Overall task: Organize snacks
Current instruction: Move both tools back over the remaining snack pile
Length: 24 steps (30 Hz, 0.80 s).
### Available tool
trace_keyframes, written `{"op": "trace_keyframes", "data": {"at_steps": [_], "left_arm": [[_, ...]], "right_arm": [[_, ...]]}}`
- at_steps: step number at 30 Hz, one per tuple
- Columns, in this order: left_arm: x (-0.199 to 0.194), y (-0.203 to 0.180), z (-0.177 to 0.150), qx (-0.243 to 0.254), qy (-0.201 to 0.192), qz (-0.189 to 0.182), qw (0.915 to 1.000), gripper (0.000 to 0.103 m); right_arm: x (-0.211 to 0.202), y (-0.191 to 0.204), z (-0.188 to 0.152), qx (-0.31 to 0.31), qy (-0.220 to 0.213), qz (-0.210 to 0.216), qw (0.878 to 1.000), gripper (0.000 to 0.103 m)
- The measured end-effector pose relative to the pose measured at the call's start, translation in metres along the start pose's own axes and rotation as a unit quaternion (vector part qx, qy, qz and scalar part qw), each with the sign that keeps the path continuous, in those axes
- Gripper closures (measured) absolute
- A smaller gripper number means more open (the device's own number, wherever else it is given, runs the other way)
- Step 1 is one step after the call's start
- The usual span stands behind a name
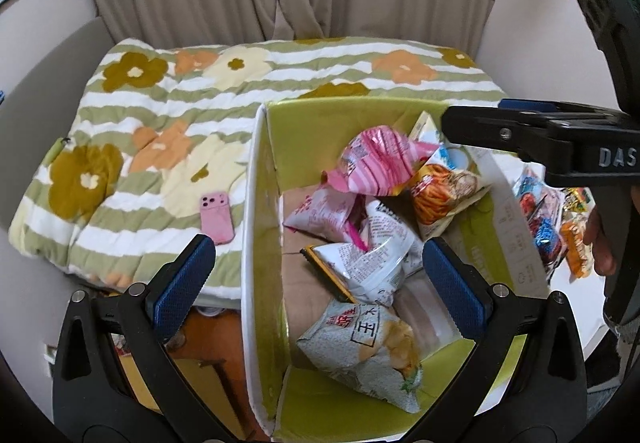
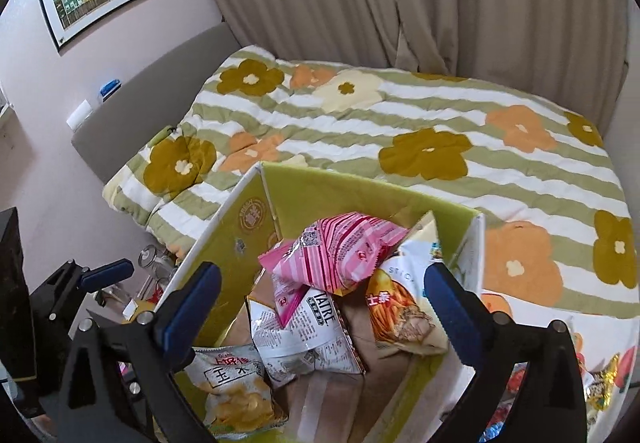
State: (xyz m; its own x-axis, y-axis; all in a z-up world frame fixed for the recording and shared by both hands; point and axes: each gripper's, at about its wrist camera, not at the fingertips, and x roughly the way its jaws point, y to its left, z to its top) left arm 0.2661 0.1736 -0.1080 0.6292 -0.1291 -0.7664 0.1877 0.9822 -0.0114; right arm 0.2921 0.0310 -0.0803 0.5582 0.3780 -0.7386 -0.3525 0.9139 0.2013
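Both grippers are empty, fingers spread wide. The right gripper (image 2: 322,303) hangs above the green-lined cardboard box (image 2: 360,187), the crinkled pink-striped foil snack packet (image 2: 340,255) lying between and beyond its fingertips atop the pile, evidently deposited. The left gripper (image 1: 318,275) hovers over the same box, holding nothing.

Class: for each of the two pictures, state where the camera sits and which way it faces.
Left wrist: on the left gripper, looking down into the green box; own fingers, right gripper and a hand show.
Right wrist: on the right gripper, same box; own fingers, left gripper show.
Shared: pink snack bag, floral quilt.
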Motion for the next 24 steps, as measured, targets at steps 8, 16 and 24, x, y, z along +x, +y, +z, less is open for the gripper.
{"op": "trace_keyframes", "data": {"at_steps": [8,16,24], "left_arm": [[-0.028,-0.021,0.009,0.009,-0.026,-0.002,0.9996,0.000],[-0.064,-0.074,0.004,0.002,-0.052,-0.018,0.9985,0.000],[-0.082,-0.160,-0.019,-0.008,-0.070,-0.014,0.9974,0.000]], "right_arm": [[-0.048,-0.002,-0.006,0.011,-0.031,-0.017,0.999,0.002],[-0.118,-0.035,-0.030,0.028,-0.056,-0.023,0.998,0.002],[-0.186,-0.092,-0.082,0.031,-0.074,-0.067,0.994,0.002]]}}
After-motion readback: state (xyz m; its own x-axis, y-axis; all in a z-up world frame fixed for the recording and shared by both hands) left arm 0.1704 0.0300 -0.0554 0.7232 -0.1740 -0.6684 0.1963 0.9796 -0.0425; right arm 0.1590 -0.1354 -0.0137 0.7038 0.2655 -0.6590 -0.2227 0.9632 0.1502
